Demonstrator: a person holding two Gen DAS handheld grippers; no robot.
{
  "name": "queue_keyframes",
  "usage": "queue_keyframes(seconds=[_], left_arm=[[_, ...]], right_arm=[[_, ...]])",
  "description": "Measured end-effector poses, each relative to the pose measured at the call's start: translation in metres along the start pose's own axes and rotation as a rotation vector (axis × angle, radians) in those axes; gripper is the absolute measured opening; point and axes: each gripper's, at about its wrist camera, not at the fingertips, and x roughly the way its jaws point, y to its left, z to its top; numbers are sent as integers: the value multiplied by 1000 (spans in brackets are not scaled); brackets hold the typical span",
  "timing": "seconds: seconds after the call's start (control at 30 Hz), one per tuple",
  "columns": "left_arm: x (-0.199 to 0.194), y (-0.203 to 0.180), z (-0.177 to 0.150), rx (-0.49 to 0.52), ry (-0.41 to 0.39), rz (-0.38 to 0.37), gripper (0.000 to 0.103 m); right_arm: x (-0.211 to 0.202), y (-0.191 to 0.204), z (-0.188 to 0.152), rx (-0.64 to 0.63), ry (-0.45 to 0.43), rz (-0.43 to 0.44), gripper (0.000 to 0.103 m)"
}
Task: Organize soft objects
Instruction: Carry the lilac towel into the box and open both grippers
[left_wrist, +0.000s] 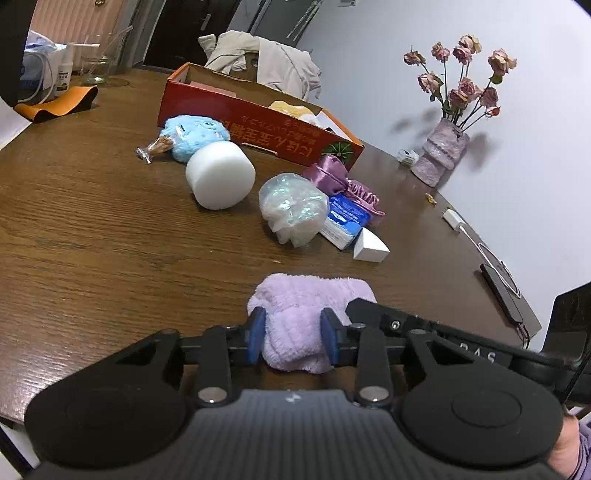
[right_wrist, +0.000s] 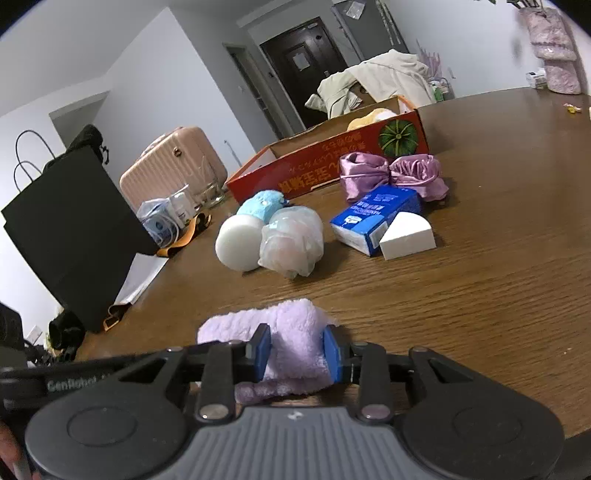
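Note:
A lilac fluffy cloth (left_wrist: 310, 314) lies on the brown table (left_wrist: 92, 240) close in front. My left gripper (left_wrist: 293, 332) is shut on one end of it. My right gripper (right_wrist: 297, 350) is shut on the other end of the lilac cloth (right_wrist: 291, 332). Beyond it lie a white foam cylinder (left_wrist: 219, 175), a blue plush toy (left_wrist: 195, 134), a clear plastic-wrapped ball (left_wrist: 293, 206), a purple satin bow (left_wrist: 334, 177), a blue tissue pack (left_wrist: 345, 218) and a white wedge sponge (left_wrist: 369, 247). An open red cardboard box (left_wrist: 258, 129) stands behind them with a yellow soft thing (left_wrist: 291, 109) inside.
A vase of dried roses (left_wrist: 441, 155) stands at the table's far right edge, near a phone and cable (left_wrist: 500, 284). A black paper bag (right_wrist: 70, 229) and a bottle cluster (right_wrist: 173, 218) stand at the left edge. A wrapped snack (left_wrist: 155, 147) lies by the plush.

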Motion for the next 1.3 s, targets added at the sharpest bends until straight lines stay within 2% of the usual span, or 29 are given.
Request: queue_keyframes(seconds=[0.03, 0.13, 0.3, 0.43, 0.67, 0.8, 0.9, 0.97, 1.03, 1.17, 1.2, 1.3], left_arm=[[0, 0, 1, 4, -1, -2, 29], [0, -4, 9, 20, -4, -9, 27], [-7, -9, 43, 65, -87, -67, 26], [7, -7, 96, 72, -126, -96, 26], [57, 6, 217, 104, -158, -83, 26], [102, 34, 283, 61, -98, -57, 26], [135, 56, 315, 50, -63, -9, 26], [159, 70, 329, 62, -32, 51, 26], [182, 84, 339, 65, 14, 115, 28], [201, 96, 345, 150, -18, 210, 33], [202, 99, 345, 145, -28, 216, 39], [197, 104, 344, 133, -42, 206, 44]], right_arm=[[-1, 0, 1, -5, 1, 5, 19], [-5, 5, 9, -17, -9, 17, 16], [-12, 10, 49, -38, -86, 56, 16], [6, 8, 103, -64, -123, 86, 16], [79, 8, 222, -116, -147, 107, 16], [139, 3, 277, -75, -86, 120, 16], [191, -3, 306, -1, -12, 118, 16], [231, -10, 318, 48, 51, 100, 16], [271, -19, 320, 120, 131, 80, 16], [325, -20, 308, 140, 234, 9, 20], [332, -16, 304, 112, 246, -5, 23], [339, -11, 297, 75, 243, -44, 30]])
